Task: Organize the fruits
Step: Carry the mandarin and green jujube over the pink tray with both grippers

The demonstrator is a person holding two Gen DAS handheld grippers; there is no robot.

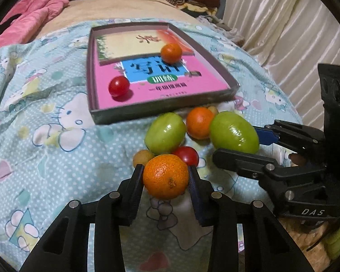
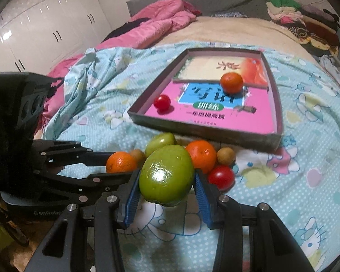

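my left claw clamps an orange at lower centre; my right claw, marked "das", grips a green fruit. the box sits upper centre; its book's small print is unreadable.

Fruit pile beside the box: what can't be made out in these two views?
- Left wrist view: the yellowish fruit is half hidden behind the held orange and a gripper finger.
- Right wrist view: the held green fruit covers much of the second green fruit and whatever lies under it.
- Both views: small print on the book in the box is too blurred to read.
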